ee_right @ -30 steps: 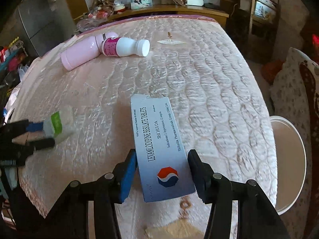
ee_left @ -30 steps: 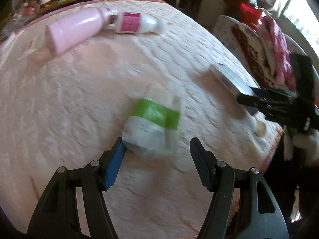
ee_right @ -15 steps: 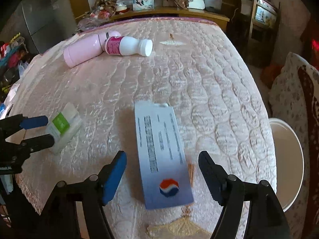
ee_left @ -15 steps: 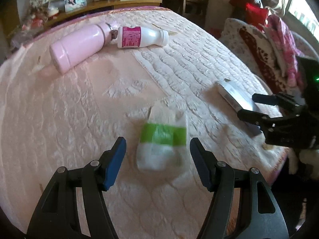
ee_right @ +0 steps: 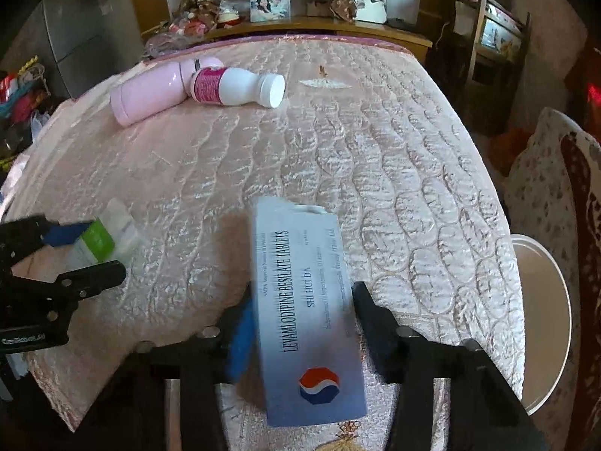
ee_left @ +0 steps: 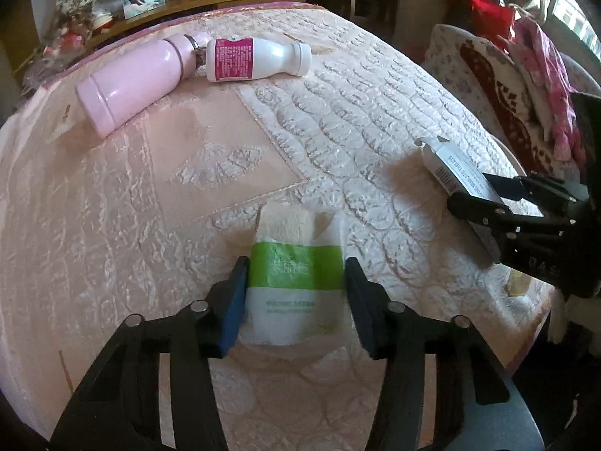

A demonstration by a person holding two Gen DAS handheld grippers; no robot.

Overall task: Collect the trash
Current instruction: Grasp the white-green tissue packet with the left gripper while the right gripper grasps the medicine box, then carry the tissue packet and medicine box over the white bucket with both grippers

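Fingers on the left gripper (ee_left: 295,297) are pinching the green-banded white tissue pack (ee_left: 295,280) lower-centre; right gripper (ee_right: 302,325) is clamping the blue-grey cardboard tablet box (ee_right: 306,312), probably for binning.

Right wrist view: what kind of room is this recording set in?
Most likely a lived-in bedroom at home. The work surface is a pink quilted mattress, framed family photos stand on a wooden shelf behind it, and patterned cushions lie beside it.
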